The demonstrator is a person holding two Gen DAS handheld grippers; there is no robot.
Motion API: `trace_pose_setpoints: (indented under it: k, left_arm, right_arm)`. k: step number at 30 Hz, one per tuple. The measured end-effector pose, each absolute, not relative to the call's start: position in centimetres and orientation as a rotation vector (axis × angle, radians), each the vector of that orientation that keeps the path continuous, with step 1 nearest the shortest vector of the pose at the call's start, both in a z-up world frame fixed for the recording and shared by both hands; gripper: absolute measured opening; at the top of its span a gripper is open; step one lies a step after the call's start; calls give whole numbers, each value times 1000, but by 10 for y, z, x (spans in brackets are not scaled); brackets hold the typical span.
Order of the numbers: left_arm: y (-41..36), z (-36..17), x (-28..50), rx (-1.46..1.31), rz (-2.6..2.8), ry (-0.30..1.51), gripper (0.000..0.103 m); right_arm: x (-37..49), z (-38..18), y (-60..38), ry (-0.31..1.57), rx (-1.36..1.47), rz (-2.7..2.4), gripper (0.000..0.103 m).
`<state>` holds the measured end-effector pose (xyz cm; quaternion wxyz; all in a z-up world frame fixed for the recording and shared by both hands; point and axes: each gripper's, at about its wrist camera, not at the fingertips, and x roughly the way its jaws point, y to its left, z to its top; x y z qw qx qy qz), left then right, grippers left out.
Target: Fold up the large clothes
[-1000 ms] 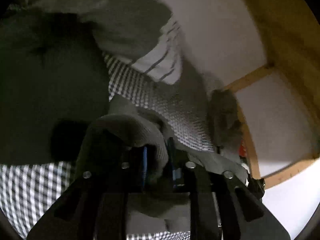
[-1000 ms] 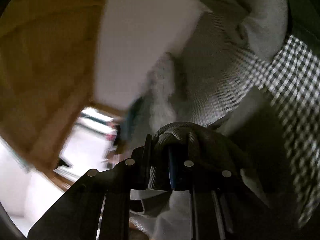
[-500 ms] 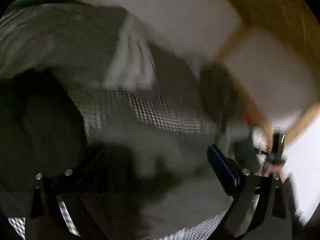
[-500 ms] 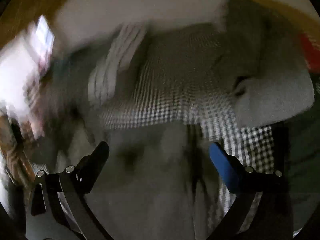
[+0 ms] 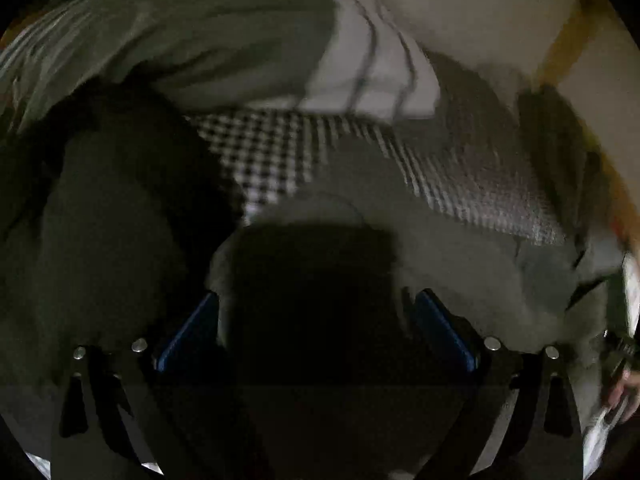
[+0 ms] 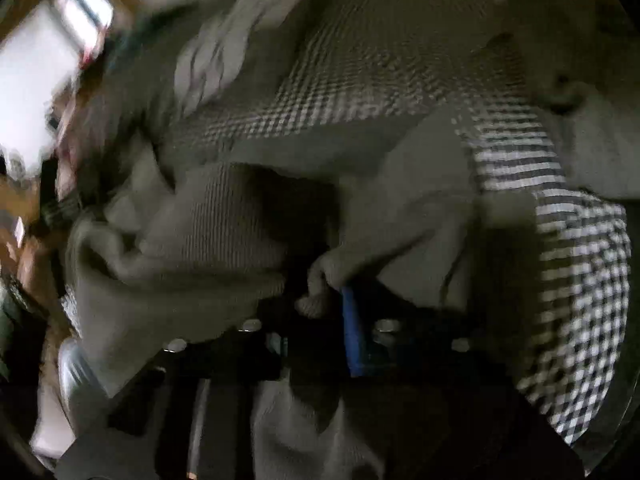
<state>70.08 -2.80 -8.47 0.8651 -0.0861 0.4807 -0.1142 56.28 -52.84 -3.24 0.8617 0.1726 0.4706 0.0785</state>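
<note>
A grey knitted garment [image 5: 452, 264] lies on a black-and-white checked bedcover [image 5: 264, 152]. My left gripper [image 5: 316, 332] is open just above the grey garment, its blue pads wide apart, with its own dark shadow on the cloth between them. In the right wrist view the same grey garment [image 6: 224, 232] lies bunched with a ribbed hem. My right gripper [image 6: 320, 304] is shut on a fold of it at the blue pad. The view is blurred by motion.
A dark green garment [image 5: 100, 240] lies to the left on the bed. A grey pillow [image 5: 180, 40] and a white striped cloth [image 5: 372, 68] lie at the far side by the pale wall. A wooden frame [image 5: 572, 40] runs on the right. The checked bedcover [image 6: 568, 280] extends right.
One second ago both grippers were shut on the grey garment. Both opened half a second ago. Now the left stays open over the cloth and the right has shut on a fold again.
</note>
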Motion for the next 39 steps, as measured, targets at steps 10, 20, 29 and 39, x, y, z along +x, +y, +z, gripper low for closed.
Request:
trace_pose_setpoints:
  k: [10,20,29,39]
  left_arm:
    - [-17,-47,692,-313,-415,837,97]
    - [-115,-115,754,-303,-558,1377,97]
    - [-86,-94,757,-473,-498,1179,18]
    - [-67,-113,779,-606,-395,1164,28]
  right_arm:
    - [531,34,-560,802,359,177,97]
    - [641,-64,-472,1341,336,274,87]
    - [617,-12,-495,1070,305,265,11]
    - [677,-35,-485,1093,332,186,15]
